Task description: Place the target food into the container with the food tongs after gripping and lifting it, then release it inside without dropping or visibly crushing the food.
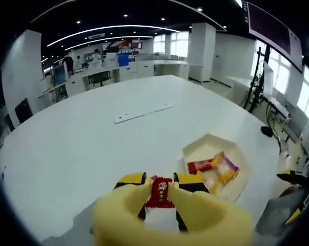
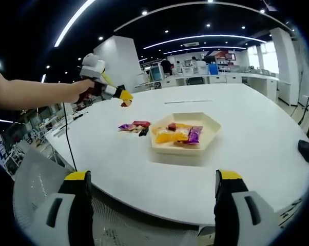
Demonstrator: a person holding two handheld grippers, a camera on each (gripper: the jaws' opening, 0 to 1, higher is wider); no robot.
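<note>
My left gripper (image 1: 159,180) is shut on yellow food tongs (image 1: 195,215), whose tips pinch a red candy packet (image 1: 159,192) above the white table. The hexagonal cream container (image 1: 235,154) lies to the right of it, holding red, orange and purple snack packets. In the right gripper view the left gripper (image 2: 105,89), held by a hand, hangs over the table's far left with the tongs (image 2: 124,96) and the red packet (image 2: 126,104), well apart from the container (image 2: 208,120). My right gripper (image 2: 153,177) stands open at the near table edge with nothing between its fingers.
A few loose snack packets (image 2: 134,125) lie on the table just left of the container. A white strip (image 1: 144,113) lies farther out on the table. A dark mouse-like object (image 2: 304,149) sits at the right. Desks, a mesh chair (image 2: 36,184) and people stand around.
</note>
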